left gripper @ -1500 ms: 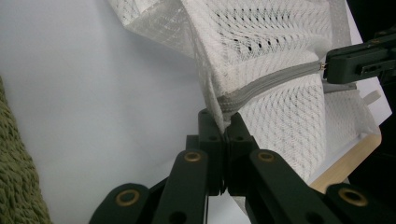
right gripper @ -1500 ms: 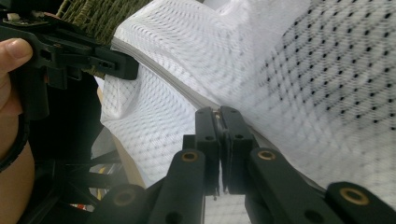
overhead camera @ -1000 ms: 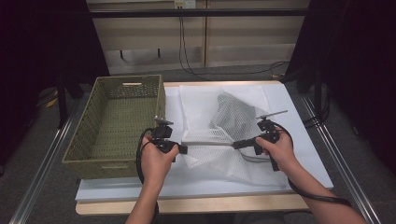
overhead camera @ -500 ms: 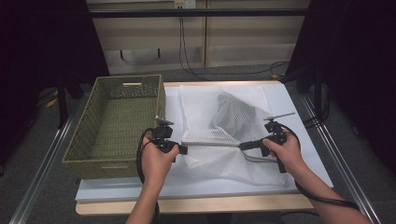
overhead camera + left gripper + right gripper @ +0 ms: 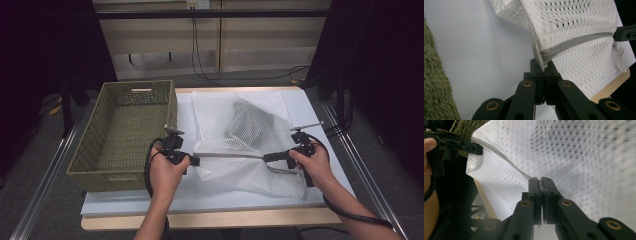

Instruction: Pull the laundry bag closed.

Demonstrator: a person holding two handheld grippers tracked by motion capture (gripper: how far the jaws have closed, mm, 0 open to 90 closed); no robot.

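Up close, in the left gripper view, we see the left gripper (image 5: 543, 65) clenched on the zipper (image 5: 576, 41) end of the white mesh bag (image 5: 574, 20). The right gripper (image 5: 541, 182) pinches the zipper further along. From above, our forearms reach in level, holding the bag stretched over the table (image 5: 320, 195) beside the green basket (image 5: 127, 130).

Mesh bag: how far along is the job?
Done: both grips are set. The left gripper is shut on one end of the mesh bag's grey zipper, and the right gripper is shut on the zipper farther along. In hand: the zipper line is stretched between them above the table. Left, probably: finishing the zipper and moving the bag to the green basket, which holds nothing.
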